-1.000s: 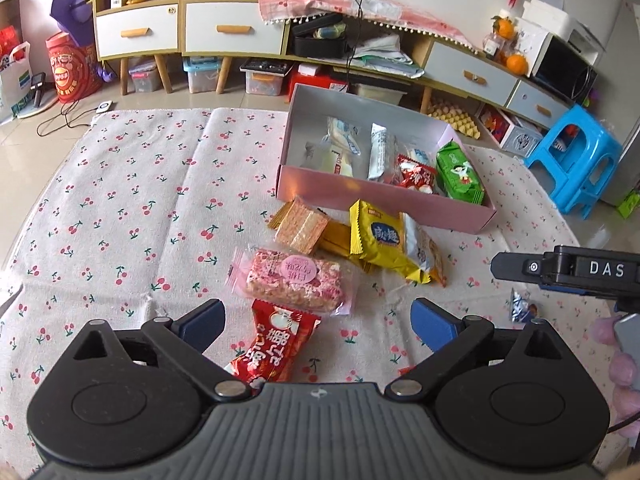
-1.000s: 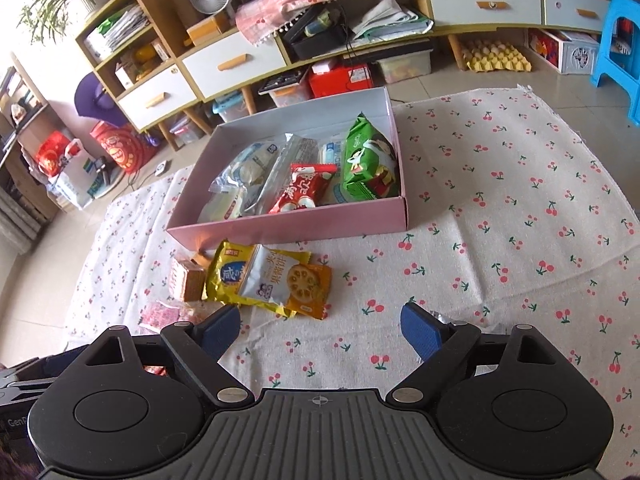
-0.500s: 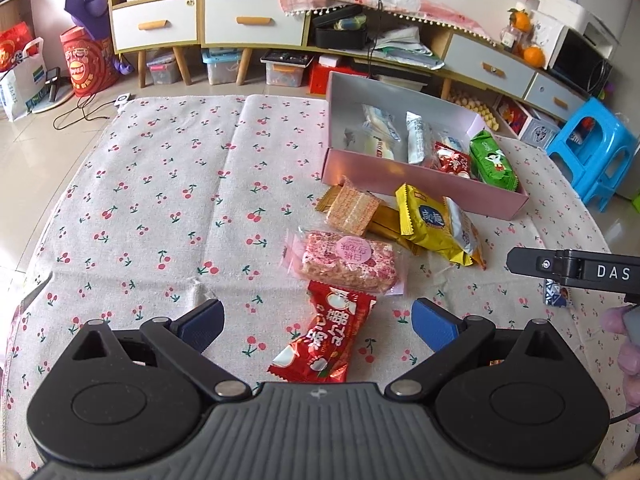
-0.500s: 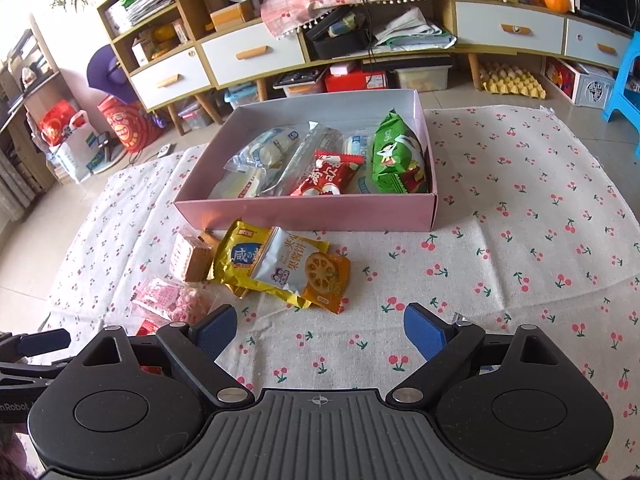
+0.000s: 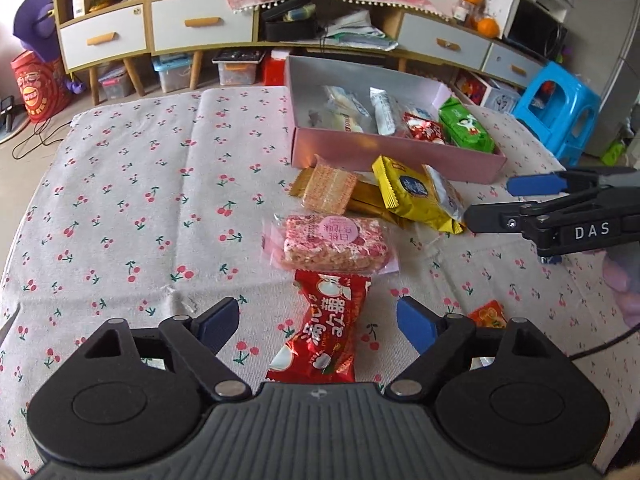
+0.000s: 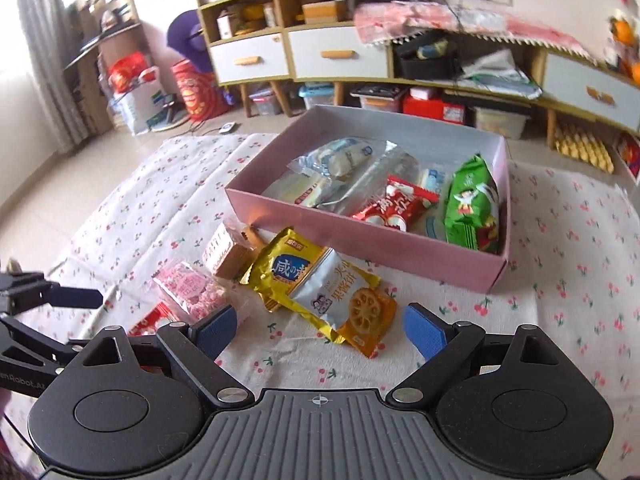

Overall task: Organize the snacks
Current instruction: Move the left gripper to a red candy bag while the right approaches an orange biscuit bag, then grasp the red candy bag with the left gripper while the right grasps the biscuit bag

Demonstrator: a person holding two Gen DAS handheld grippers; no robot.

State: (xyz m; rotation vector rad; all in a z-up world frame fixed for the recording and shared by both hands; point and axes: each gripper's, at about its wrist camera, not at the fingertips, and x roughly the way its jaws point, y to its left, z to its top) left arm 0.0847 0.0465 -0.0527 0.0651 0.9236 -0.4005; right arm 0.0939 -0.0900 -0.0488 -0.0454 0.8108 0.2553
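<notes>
Left gripper [image 5: 318, 320] is closing around the red snack packet [image 5: 326, 330] — pads not yet touching; right gripper [image 6: 320, 328] is hanging open — next, clamp and carry to the pink box [image 5: 400, 156].

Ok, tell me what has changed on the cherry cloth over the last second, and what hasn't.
The left gripper has come in over the red snack packet, which now lies between its fingers; its jaws are closing but not yet gripping. The right gripper has edged toward the yellow packet, open and empty. Nothing was picked up or released. The pink box and the loose snacks lie as before.
</notes>
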